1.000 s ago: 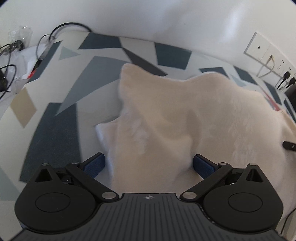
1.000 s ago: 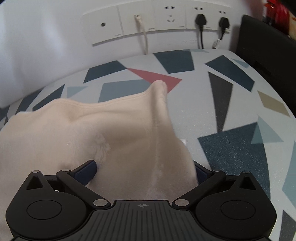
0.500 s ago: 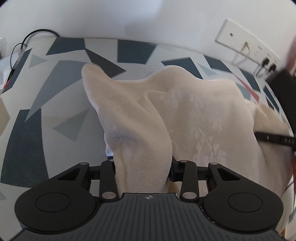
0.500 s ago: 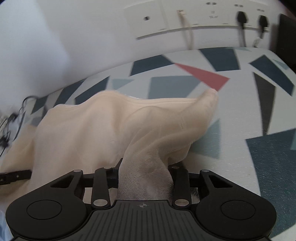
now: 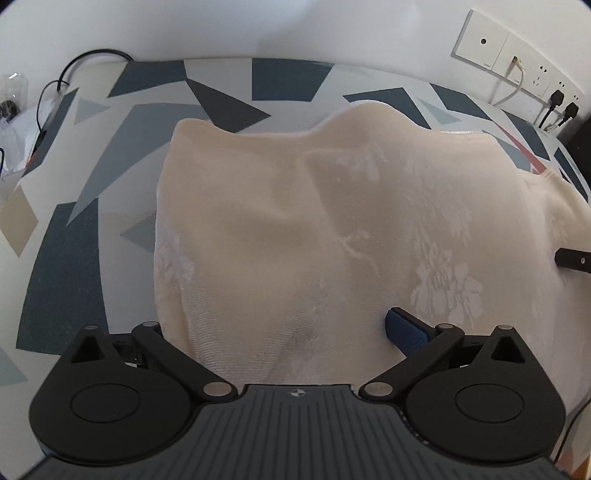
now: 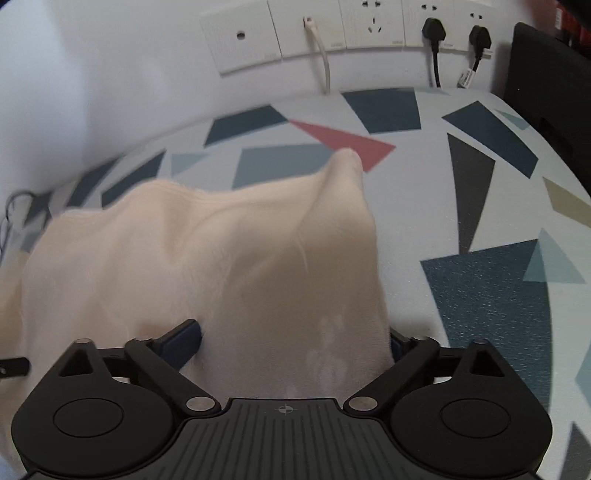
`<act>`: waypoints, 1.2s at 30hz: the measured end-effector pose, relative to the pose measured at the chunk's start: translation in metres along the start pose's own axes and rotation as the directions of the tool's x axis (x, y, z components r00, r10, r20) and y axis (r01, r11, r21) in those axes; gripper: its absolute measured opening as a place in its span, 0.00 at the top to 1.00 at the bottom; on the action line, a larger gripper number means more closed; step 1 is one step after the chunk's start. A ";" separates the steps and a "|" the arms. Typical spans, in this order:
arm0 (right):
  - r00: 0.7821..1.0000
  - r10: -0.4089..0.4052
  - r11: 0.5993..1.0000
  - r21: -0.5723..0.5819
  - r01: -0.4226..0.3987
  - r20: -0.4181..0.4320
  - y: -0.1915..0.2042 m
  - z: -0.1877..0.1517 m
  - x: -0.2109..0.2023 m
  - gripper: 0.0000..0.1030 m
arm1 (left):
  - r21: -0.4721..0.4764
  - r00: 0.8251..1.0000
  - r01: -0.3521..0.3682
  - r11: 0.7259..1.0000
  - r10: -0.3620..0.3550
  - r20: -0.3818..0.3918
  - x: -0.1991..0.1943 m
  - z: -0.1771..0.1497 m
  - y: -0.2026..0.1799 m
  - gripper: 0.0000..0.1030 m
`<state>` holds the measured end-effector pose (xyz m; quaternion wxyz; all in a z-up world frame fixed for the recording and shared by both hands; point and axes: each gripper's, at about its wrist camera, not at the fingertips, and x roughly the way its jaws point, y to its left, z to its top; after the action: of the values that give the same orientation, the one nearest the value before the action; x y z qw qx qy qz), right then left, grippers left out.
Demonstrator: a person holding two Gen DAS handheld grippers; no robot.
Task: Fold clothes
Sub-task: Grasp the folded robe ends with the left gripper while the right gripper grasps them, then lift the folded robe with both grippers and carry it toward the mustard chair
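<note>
— Can you read any writing, brand or number here?

— No. The wall socket plates [image 6: 332, 33] carry small marks at their lower corners, too tiny for you to read; the tag on the plug cable [image 6: 466, 78] is likewise illegible.

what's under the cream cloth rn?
The patterned tabletop shows all around the cream cloth, so it lies on that. Cloth drapes over the left gripper and right gripper, both open. Anything else beneath is covered.
</note>
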<state>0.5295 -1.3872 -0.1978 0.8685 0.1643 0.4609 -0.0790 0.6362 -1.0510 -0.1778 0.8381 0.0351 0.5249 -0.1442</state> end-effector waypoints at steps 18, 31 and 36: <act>0.968 0.193 0.981 -0.052 -0.187 0.157 0.041 0.008 -0.019 0.71 | -0.046 0.985 -0.074 0.996 0.080 0.153 -0.050 0.004 -0.020 0.68; 0.812 0.534 0.838 -0.270 -0.473 0.234 0.115 0.041 -0.079 0.73 | -0.372 0.874 -0.185 0.910 0.326 0.361 -0.202 -0.072 0.039 0.68; 0.753 0.636 0.743 -0.396 -0.539 0.169 0.164 0.024 -0.104 0.73 | -0.489 0.819 -0.218 0.845 0.431 0.379 -0.264 -0.144 0.060 0.68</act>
<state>0.5371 -1.2438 -0.0643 0.9210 0.1448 0.2564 0.2549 0.4201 -0.9096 -0.0132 0.9396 -0.0929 0.3076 0.1178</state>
